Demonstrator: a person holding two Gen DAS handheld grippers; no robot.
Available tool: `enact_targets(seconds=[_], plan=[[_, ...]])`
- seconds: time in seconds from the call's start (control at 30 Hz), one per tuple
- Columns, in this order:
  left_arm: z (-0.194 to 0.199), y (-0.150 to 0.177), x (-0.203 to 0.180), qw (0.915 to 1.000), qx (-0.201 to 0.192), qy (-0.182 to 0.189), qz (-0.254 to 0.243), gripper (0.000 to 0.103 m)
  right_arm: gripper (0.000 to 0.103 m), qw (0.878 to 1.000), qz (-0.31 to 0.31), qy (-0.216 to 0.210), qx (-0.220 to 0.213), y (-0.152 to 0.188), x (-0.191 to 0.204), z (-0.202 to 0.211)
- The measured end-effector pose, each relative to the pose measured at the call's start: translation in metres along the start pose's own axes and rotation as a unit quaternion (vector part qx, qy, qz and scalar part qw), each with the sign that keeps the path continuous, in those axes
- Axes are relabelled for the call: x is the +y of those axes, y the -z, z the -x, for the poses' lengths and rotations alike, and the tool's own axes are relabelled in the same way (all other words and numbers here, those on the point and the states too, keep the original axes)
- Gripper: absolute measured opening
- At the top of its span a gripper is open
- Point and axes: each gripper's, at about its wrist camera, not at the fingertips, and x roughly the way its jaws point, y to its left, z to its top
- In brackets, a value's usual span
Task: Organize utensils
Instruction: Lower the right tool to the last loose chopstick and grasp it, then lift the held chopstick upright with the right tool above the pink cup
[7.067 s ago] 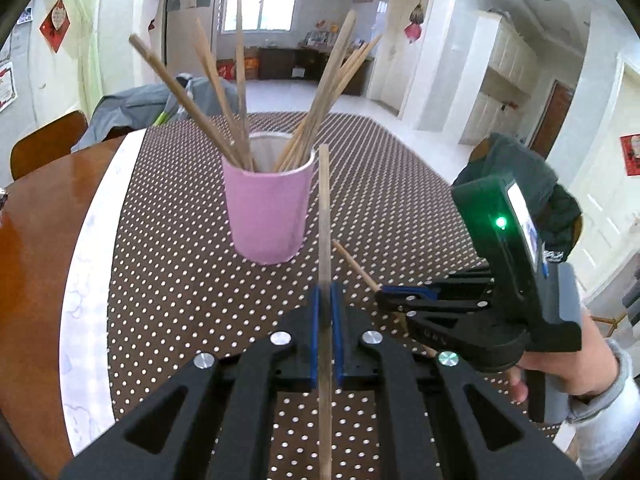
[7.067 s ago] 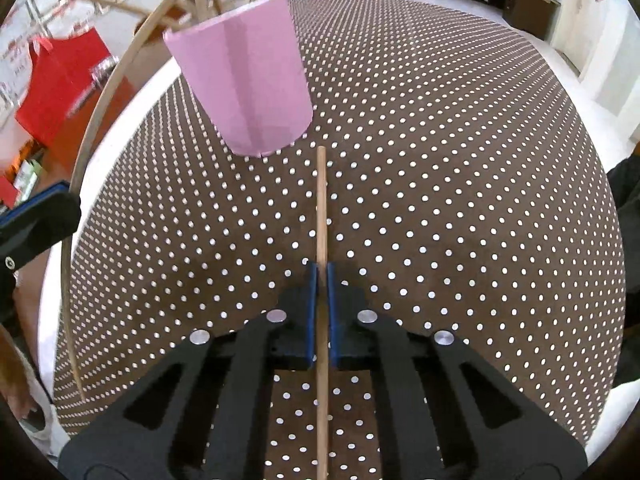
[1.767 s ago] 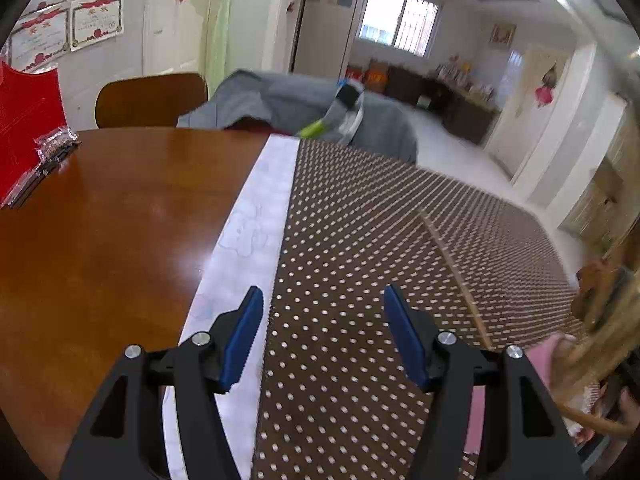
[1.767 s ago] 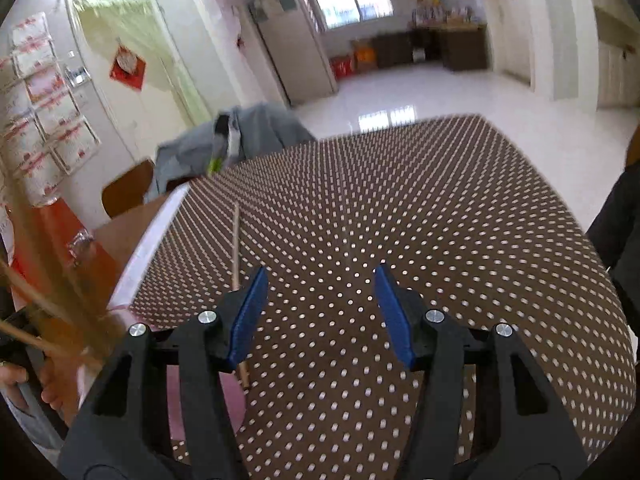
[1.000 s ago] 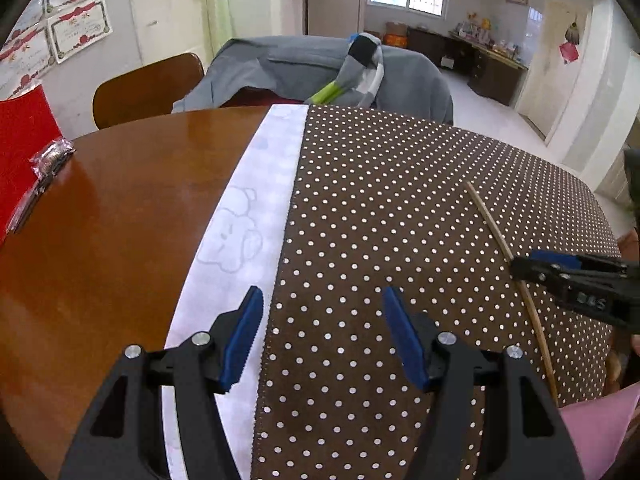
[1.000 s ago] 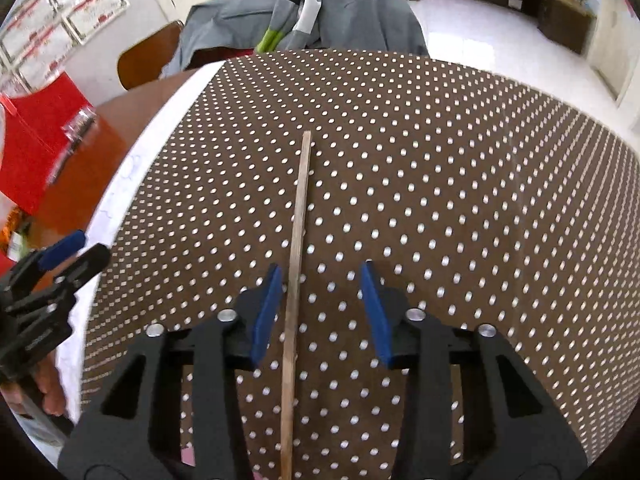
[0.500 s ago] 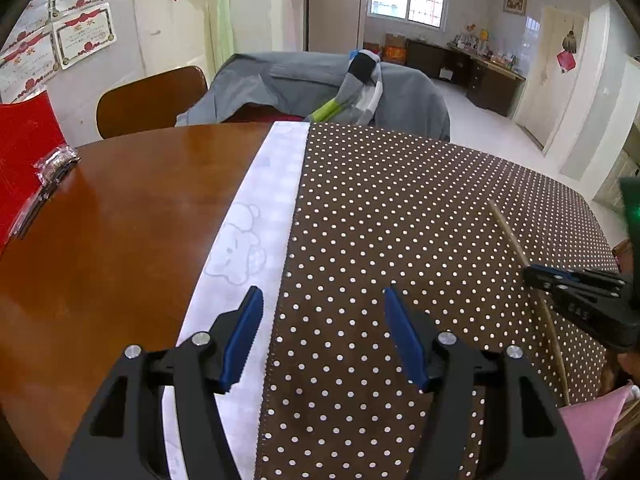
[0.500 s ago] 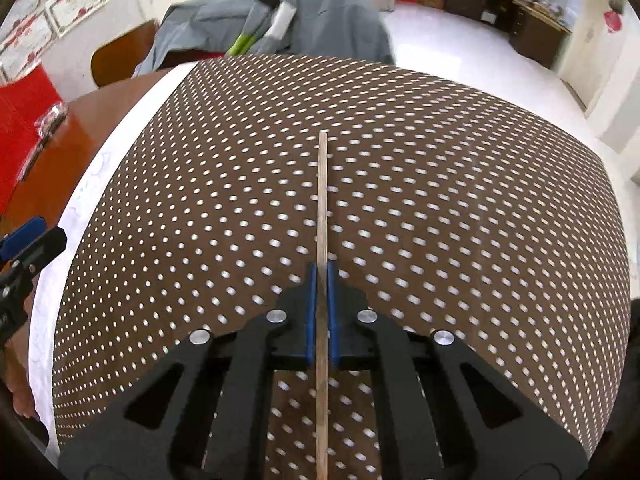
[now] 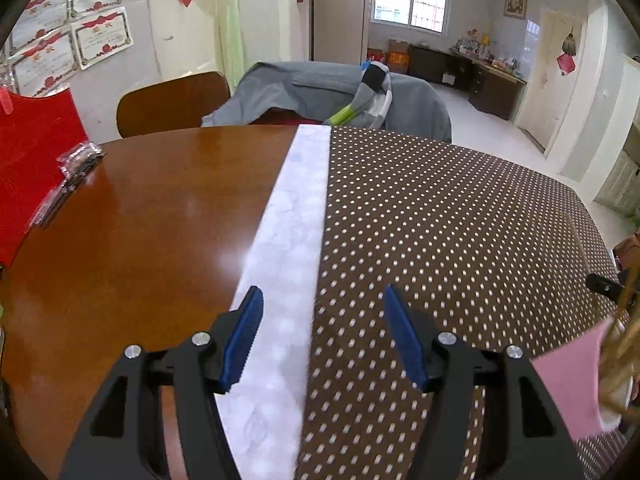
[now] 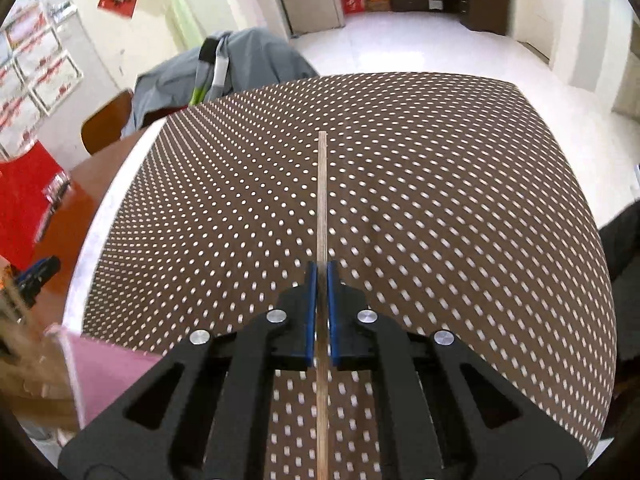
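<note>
The right gripper (image 10: 321,312) has its 2 blue pads clamped together on 1 chopstick (image 10: 322,208), which runs straight ahead from the jaws over the dotted cloth (image 10: 460,208). Whether its far tip touches the cloth cannot be told. At the lower left of the right wrist view, the pink cup (image 10: 108,376) stands close by, with blurred chopsticks at its rim.

The left gripper (image 9: 323,334) has its jaws apart with nothing between them, over the seam where the cloth's white border (image 9: 292,232) meets the brown dots. In this view the cup sits at the lower right edge, and the black tip of the right gripper shows just above it.

Left of the border lies bare wooden table (image 9: 152,232), wide and free up to a red bag (image 9: 28,168) and a small packet (image 9: 78,160) at its left edge. Ahead, the cloth is open to its far edge. Beyond the table stand a chair (image 9: 172,102) and a grey jacket (image 9: 320,92), then empty floor.
</note>
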Motion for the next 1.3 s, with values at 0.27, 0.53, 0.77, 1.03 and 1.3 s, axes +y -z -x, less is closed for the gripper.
enact_targets(seconds=[0.27, 0.53, 0.77, 1.03, 1.3], plan=[[0.069, 0.025, 0.01, 0.9986, -0.051, 0.013, 0.001, 0.062, 0.005, 0.993, -0.038, -0.037, -0.105, 0.032, -0.004, 0.087], [0.145, 0.039, 0.005, 0.9835, -0.172, 0.052, 0.023, 0.062, 0.005, 0.971, -0.051, -0.089, -0.216, 0.066, 0.018, 0.162], [0.187, 0.043, -0.019, 0.9638, -0.242, 0.112, 0.006, 0.062, 0.006, 0.939, -0.047, -0.115, -0.32, 0.09, 0.04, 0.203], [0.198, 0.04, -0.045, 0.9542, -0.262, 0.144, -0.018, 0.062, 0.006, 0.901, -0.029, -0.164, -0.401, 0.09, 0.066, 0.208], [0.186, 0.032, -0.058, 0.9543, -0.251, 0.162, -0.017, 0.062, 0.006, 0.877, -0.016, -0.168, -0.449, 0.085, 0.09, 0.185]])
